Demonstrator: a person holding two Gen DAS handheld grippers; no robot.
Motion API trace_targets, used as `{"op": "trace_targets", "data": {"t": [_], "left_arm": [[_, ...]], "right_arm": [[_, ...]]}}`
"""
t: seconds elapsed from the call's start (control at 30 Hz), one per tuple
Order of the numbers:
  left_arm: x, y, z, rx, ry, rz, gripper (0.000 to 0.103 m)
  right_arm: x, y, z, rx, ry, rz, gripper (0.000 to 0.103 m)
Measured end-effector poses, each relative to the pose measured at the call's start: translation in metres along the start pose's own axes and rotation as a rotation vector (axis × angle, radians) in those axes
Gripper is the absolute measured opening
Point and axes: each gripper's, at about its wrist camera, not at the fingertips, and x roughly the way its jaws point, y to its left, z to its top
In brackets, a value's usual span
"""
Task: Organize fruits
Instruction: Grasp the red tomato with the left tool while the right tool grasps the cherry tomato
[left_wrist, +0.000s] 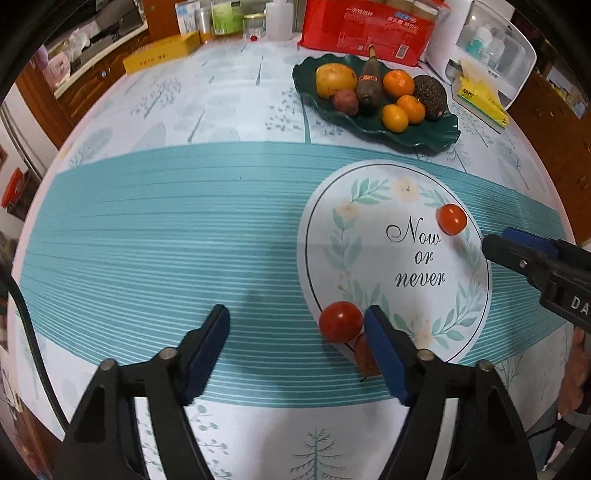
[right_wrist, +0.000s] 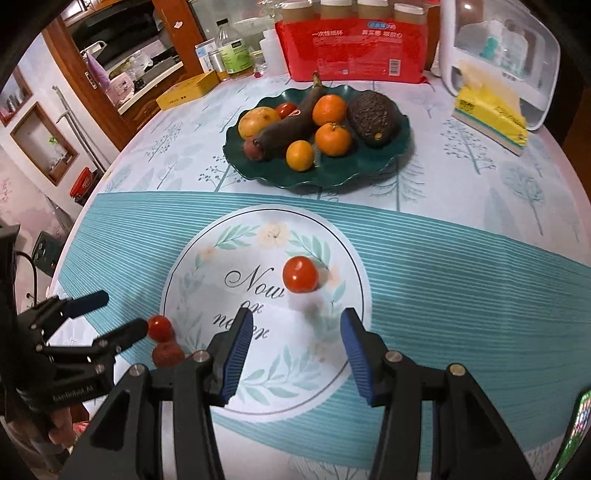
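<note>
Patterned cloth covers the counter (left_wrist: 147, 229), where a green plate (right_wrist: 400, 147) at the back already holds most of the fruit: oranges (right_wrist: 332, 138), an avocado (right_wrist: 371, 116), a long dark fruit and others. Three pieces are left on the cloth. One tomato (right_wrist: 300, 274) sits on the printed circle, just ahead of the right hand-held gripper (right_wrist: 295, 354), which hangs wide open and empty. A second tomato (left_wrist: 340, 320) lies at the circle's edge, touching a darker red fruit (left_wrist: 365, 356), beside the right finger of the left hand-held gripper (left_wrist: 295, 350), also wide open and holding nothing. Sorting looks mostly finished.
</note>
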Motion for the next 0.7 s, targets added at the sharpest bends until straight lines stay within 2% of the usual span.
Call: {"op": "trace_targets", "data": {"t": [0.23,0.47,0.7], "left_arm": [[0.013,0.004,-0.001,-0.078,0.035,-0.075,0.063],[0.022,-0.005,-0.002,-0.085,0.072,-0.120,0.055],[0.024,-0.011,0.000,-0.074,0.075,-0.132,0.045]], "right_arm": [[0.018,0.004,0.007,-0.029,0.010,0.023,0.050],[0.032,0.000,0.008,-0.031,0.026,0.022,0.050],[0.041,-0.003,0.010,-0.023,0.027,0.014,0.050]]}}
